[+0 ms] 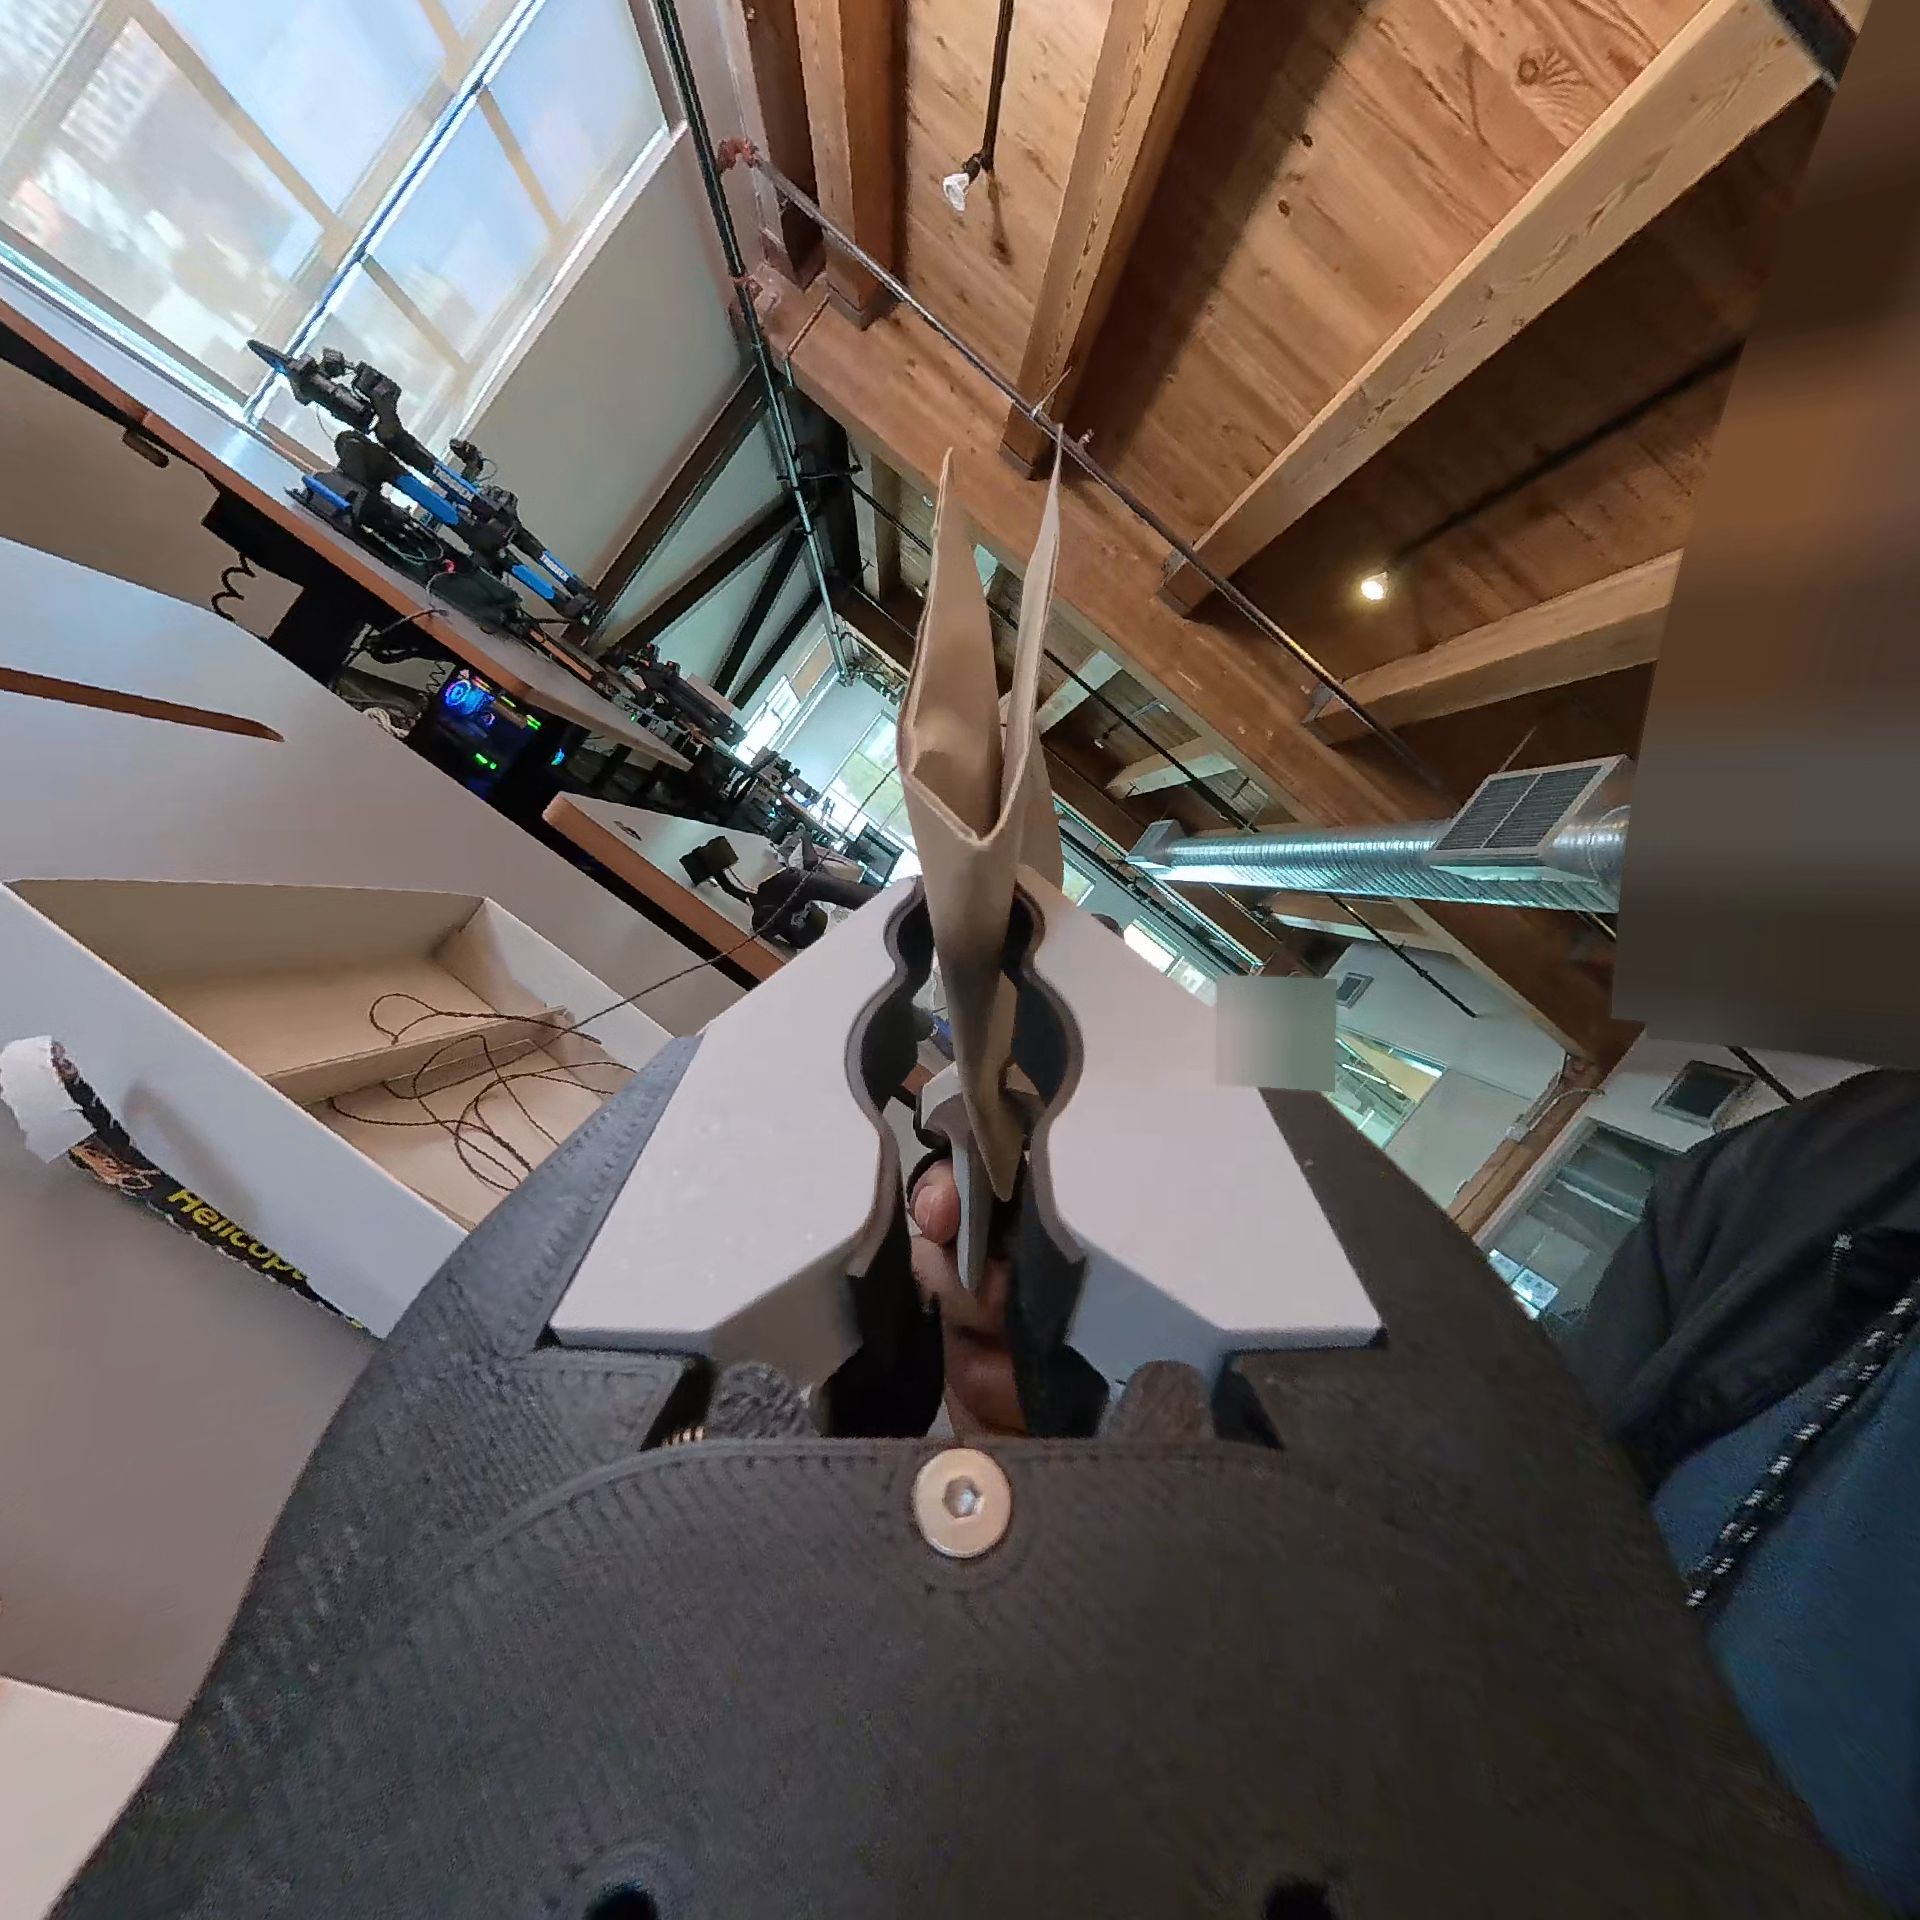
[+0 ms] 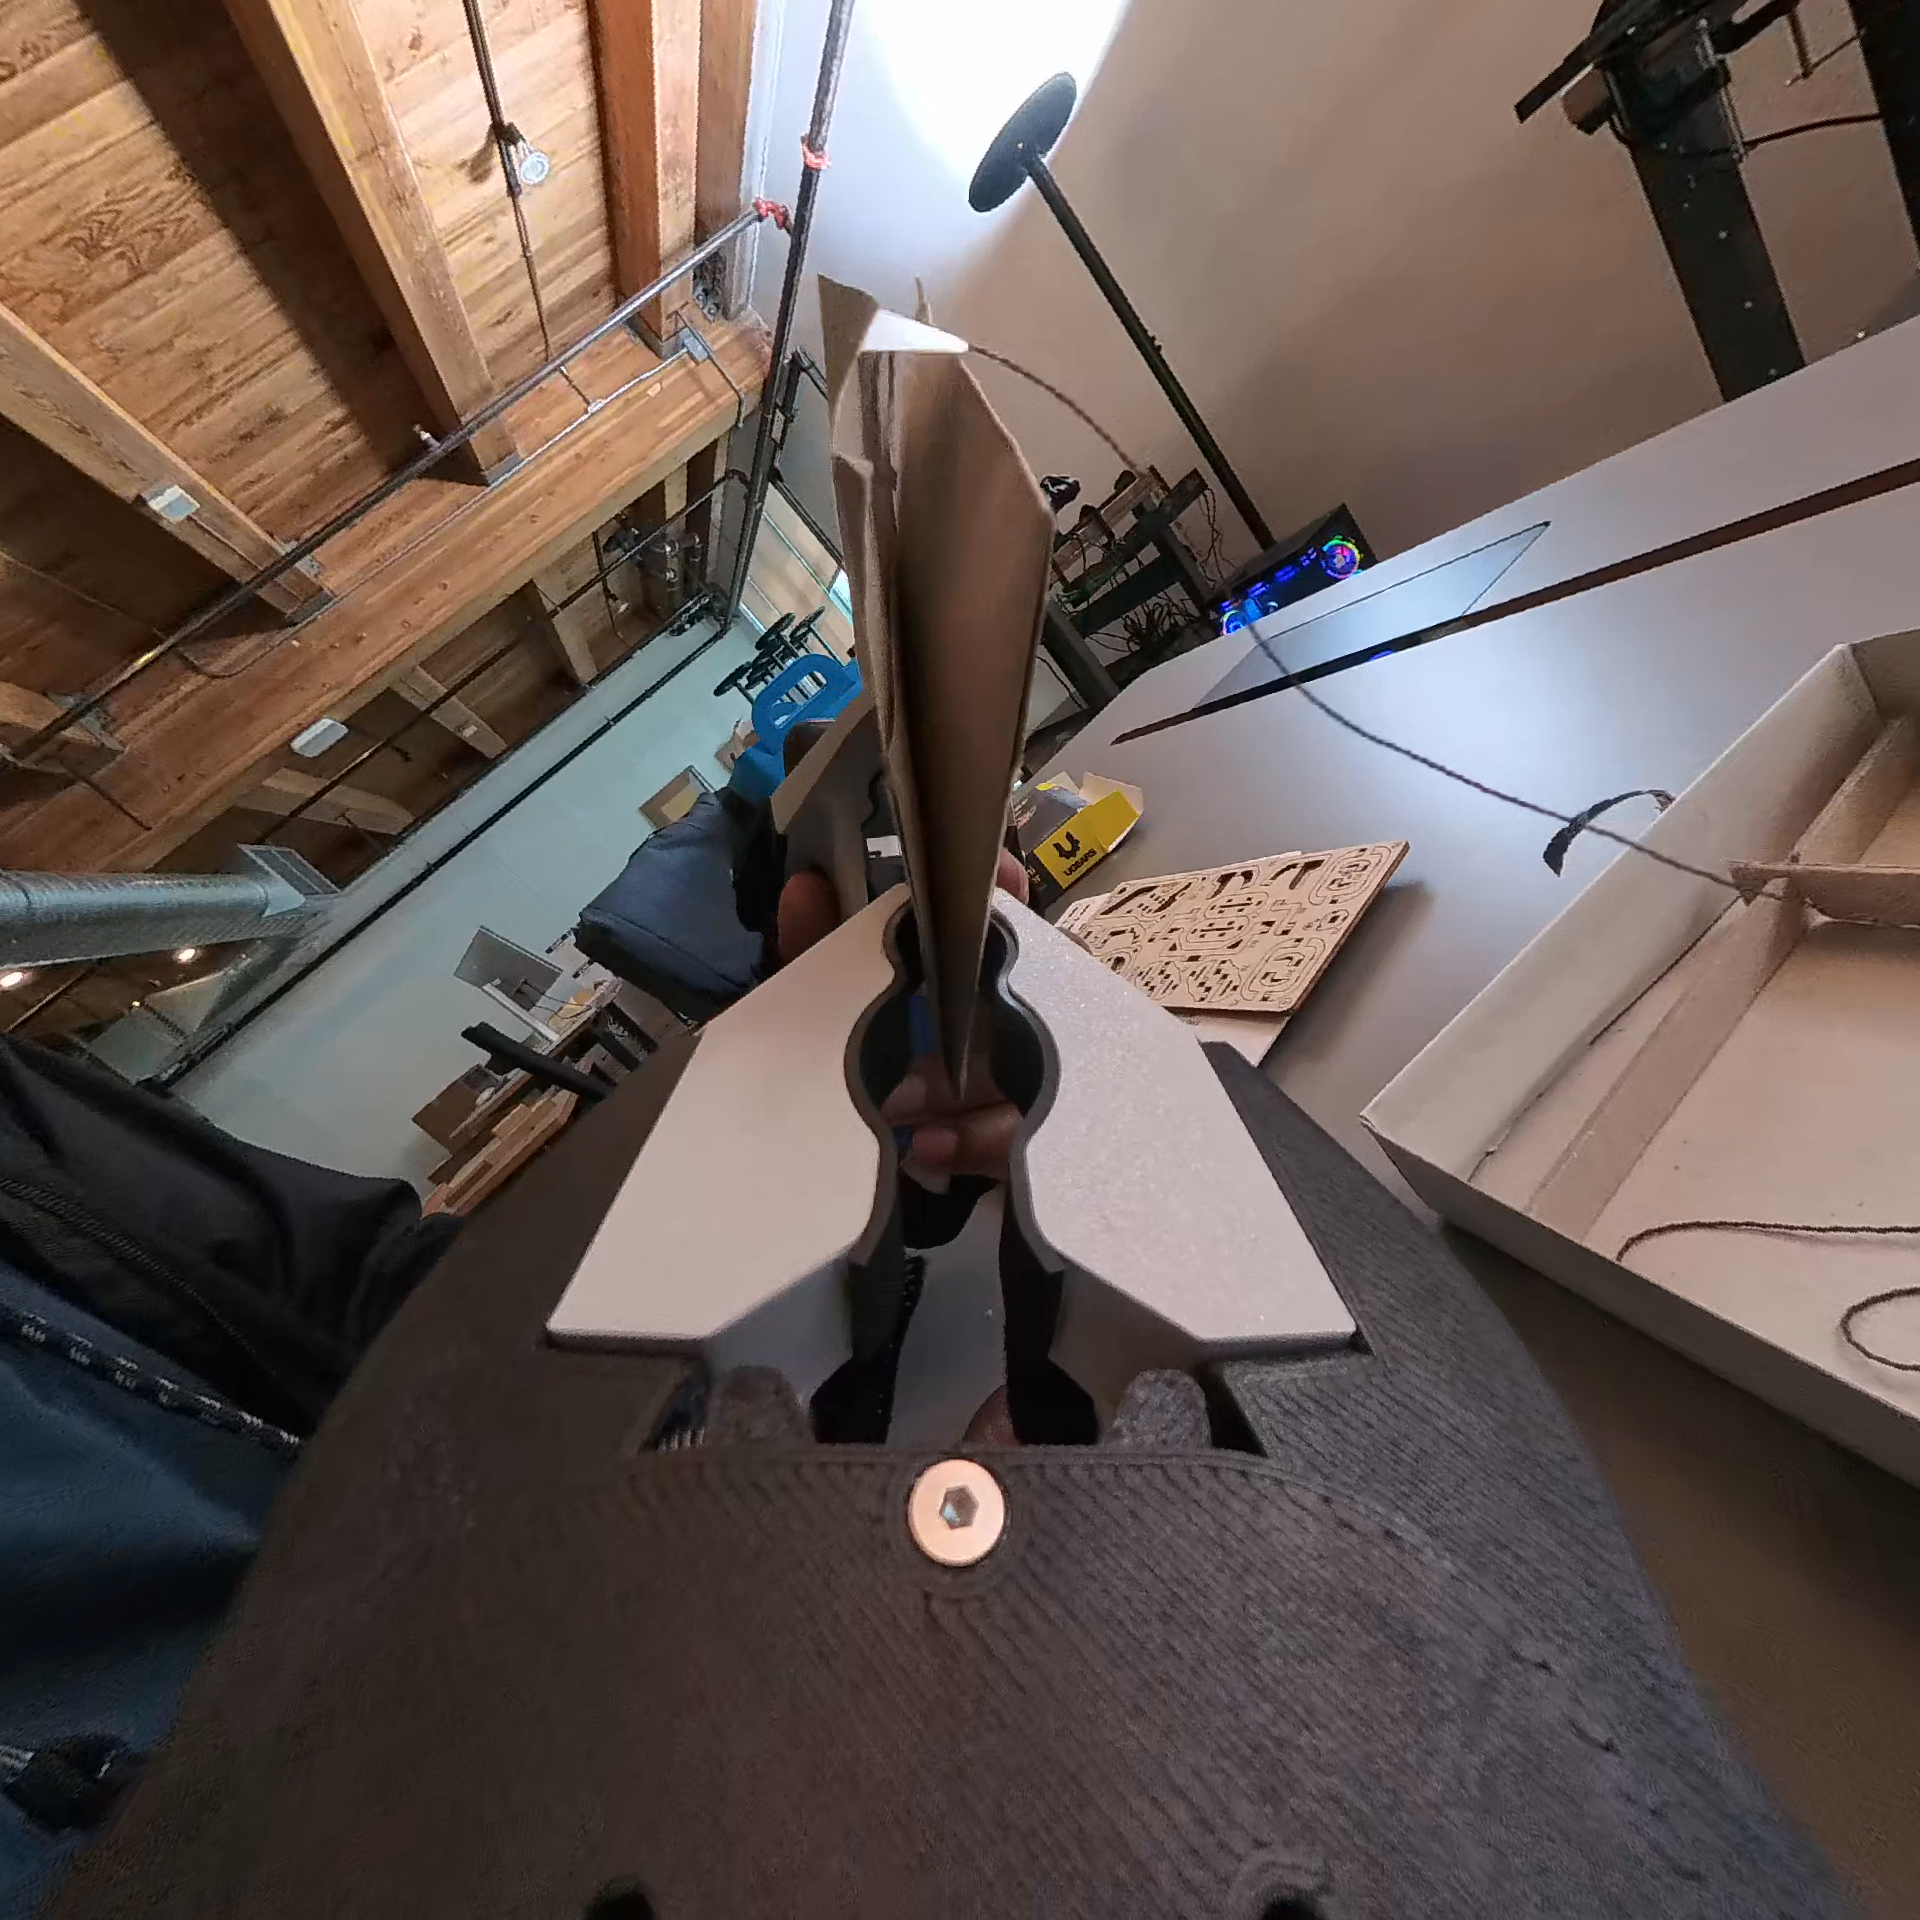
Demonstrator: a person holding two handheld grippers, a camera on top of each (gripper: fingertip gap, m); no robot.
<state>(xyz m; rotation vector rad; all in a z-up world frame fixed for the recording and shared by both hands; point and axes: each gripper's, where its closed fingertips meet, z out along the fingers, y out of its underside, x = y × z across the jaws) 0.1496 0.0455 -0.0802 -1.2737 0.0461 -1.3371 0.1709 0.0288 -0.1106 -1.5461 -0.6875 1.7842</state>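
Above tabletop (image 2: pixel 1558 727) | left gripper (image 1: pixel 961 935) fingers clamp folded tan card piece (image 1: pixel 971 748) | right gripper (image 2: pixel 951 935) fingers clamp same-coloured card (image 2: pixel 951 623) | white box (image 2: pixel 1621 997) beside.

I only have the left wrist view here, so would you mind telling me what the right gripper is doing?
Observer: The right gripper is shut on a folded beige card piece that points up toward the ceiling.
Operator: Thank you. Is anything lying on the table on that side?
Observer: Yes, a flat wooden sheet of laser-cut parts lies on the grey table.
Operator: Anything beside that sheet?
Observer: A small yellow and black box sits just behind it.
Operator: And the open white box?
Observer: From the right, a dark string runs through the air to a card strip in the white box.
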